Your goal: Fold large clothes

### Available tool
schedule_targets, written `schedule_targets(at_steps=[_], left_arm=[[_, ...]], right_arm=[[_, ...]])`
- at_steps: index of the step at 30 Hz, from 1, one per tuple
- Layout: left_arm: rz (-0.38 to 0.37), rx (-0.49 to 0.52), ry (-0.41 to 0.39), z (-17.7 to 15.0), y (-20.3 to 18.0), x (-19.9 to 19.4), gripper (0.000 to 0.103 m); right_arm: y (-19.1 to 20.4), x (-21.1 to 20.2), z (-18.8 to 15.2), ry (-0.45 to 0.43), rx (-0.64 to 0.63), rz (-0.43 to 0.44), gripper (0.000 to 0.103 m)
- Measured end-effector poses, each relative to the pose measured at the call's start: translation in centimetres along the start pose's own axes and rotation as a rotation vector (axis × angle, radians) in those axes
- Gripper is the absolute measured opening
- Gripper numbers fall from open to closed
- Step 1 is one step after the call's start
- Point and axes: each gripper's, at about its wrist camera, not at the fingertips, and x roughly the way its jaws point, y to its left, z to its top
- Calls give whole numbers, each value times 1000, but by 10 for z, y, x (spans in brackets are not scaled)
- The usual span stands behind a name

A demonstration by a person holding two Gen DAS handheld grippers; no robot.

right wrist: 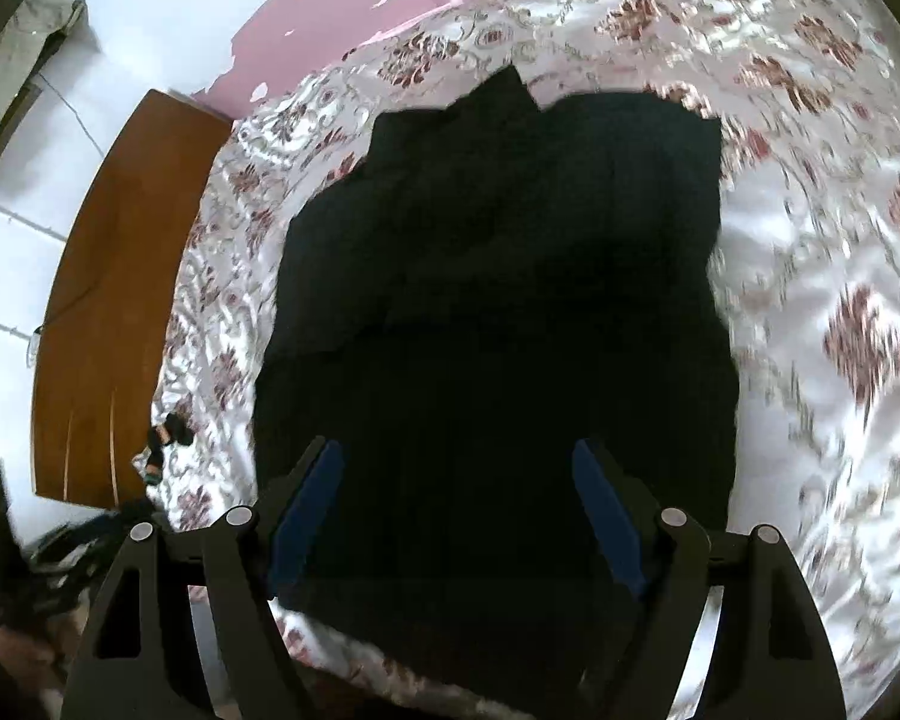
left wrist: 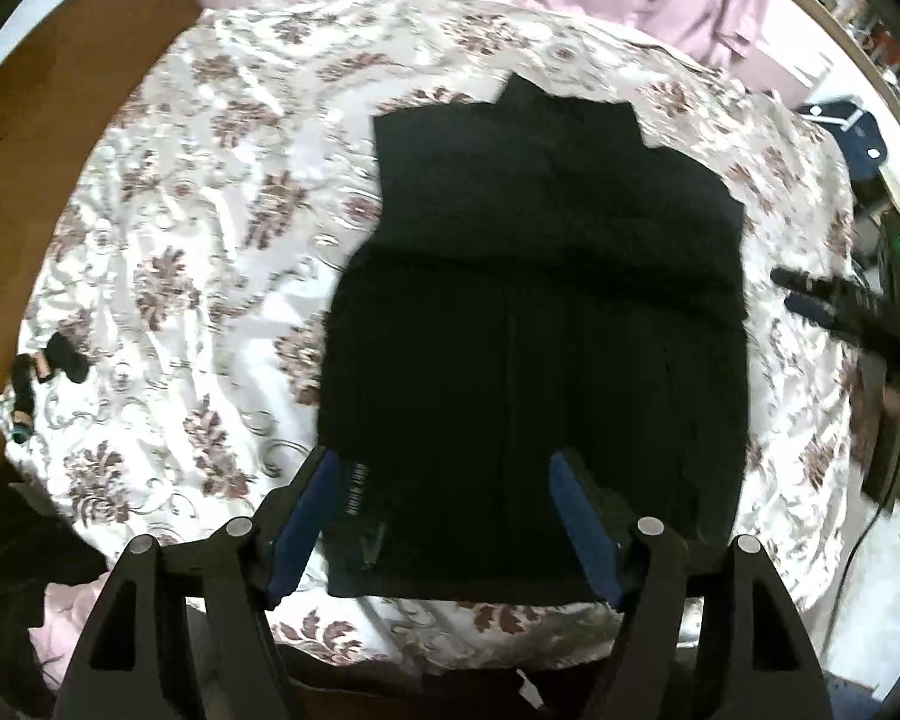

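A large black garment (left wrist: 534, 324), folded into a rough rectangle with a narrower layer at its far end, lies flat on a bed covered by a shiny white bedspread with dark red floral print (left wrist: 210, 192). In the left wrist view the garment fills the middle of the frame, running from about 12 o'clock down to 6 o'clock, with a small pale label showing near its lower left corner.

The left tool (left wrist: 444, 462) hangs above the garment's near edge, its blue-padded fingers (left wrist: 306, 510) spread wide with nothing between them. The right tool (right wrist: 459, 450) hovers over the same cloth, likewise spread and empty; it also appears at 3 o'clock in the left wrist view (left wrist: 798, 294), beside the garment's right edge.

A brown wooden board (right wrist: 108, 300) borders the bed at 9 o'clock in the right wrist view, and a small dark object (left wrist: 54, 360), too blurred to identify, lies on the bedspread near it.
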Motion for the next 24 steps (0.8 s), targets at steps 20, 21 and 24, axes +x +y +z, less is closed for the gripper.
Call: schedule_targets(at_steps=[20,21,24], left_arm=[[-142,104,-96,153,-6,107,72],[-135,114,-95,153,-3,110,72],[-123,119,-81,161,6,121,72]], right_arm=[[14,175,335,93,157,-185,75],[14,190,343,115,162,-208,75],[17,222,356,150,150,-266,75]])
